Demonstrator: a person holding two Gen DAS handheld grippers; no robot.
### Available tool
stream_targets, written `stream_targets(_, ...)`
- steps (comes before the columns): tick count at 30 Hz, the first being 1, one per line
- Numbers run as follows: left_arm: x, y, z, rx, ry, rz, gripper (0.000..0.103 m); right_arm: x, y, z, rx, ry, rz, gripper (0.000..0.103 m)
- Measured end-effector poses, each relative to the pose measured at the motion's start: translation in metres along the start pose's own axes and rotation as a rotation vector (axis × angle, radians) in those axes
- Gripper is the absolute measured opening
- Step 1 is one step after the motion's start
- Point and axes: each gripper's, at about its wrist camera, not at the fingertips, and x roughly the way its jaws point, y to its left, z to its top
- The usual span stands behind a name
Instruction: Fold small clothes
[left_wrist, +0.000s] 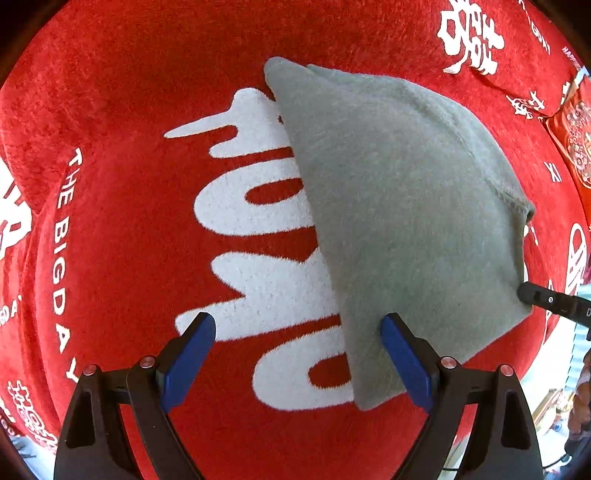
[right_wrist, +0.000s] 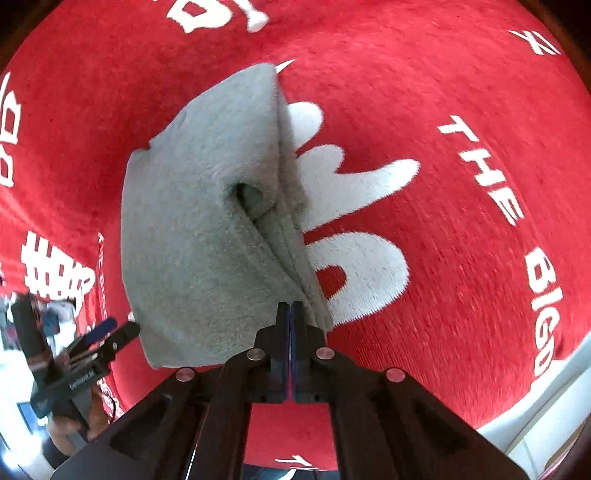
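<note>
A small grey garment (left_wrist: 406, 206) lies folded on a red cloth with white lettering (left_wrist: 129, 229). My left gripper (left_wrist: 297, 350) is open; its right finger (left_wrist: 404, 362) rests over the garment's near edge, its left finger over the red cloth. In the right wrist view the grey garment (right_wrist: 199, 236) is lifted at one edge. My right gripper (right_wrist: 290, 314) is shut on the garment's folded edge. The right gripper also shows in the left wrist view (left_wrist: 554, 301) at the garment's right corner. The left gripper shows in the right wrist view (right_wrist: 107, 336) at the garment's left corner.
The red cloth (right_wrist: 461, 240) covers the whole work surface. Its edge falls off at the lower right of the right wrist view. A red patterned packet (left_wrist: 576, 136) lies at the far right of the left wrist view.
</note>
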Motion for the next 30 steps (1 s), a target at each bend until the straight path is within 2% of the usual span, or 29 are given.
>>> stream_targets(3,-0.008,0.006,-0.002,-0.003,-0.003,0.005,0.092,-0.015,0.003,-0.005,0.029,-0.032,-0.029,0.003)
stream_targets(6,-0.014,0.019,-0.003,-0.003,-0.010,-0.001,0.092,-0.025,0.008,-0.015,0.046,-0.051,-0.022,0.003)
stream_targets(16,-0.032,0.043,-0.008,-0.018,-0.036,0.014,0.092,-0.022,0.054,-0.040,0.013,-0.033,0.010,0.004)
stream_targets(21,-0.034,0.052,-0.009,-0.046,-0.028,0.016,0.092,-0.011,0.072,-0.032,-0.044,0.004,0.012,0.005)
stream_targets(22,-0.033,0.054,-0.008,-0.056,-0.025,0.018,0.101,-0.009,0.073,-0.029,-0.051,0.011,0.015,0.005)
stream_targets(23,-0.031,0.055,-0.007,-0.064,-0.022,0.025,0.103,-0.006,0.074,-0.025,-0.062,0.021,0.018,0.005)
stream_targets(27,-0.023,0.055,-0.001,-0.101,-0.015,0.052,0.103,-0.006,0.075,-0.005,-0.090,0.038,0.028,0.005)
stream_targets(29,-0.019,0.052,0.003,-0.115,-0.006,0.059,0.103,-0.009,0.074,0.007,-0.104,0.039,0.035,0.010)
stream_targets(30,-0.017,0.048,0.007,-0.116,-0.004,0.070,0.103,-0.010,0.072,0.012,-0.111,0.041,0.033,0.026)
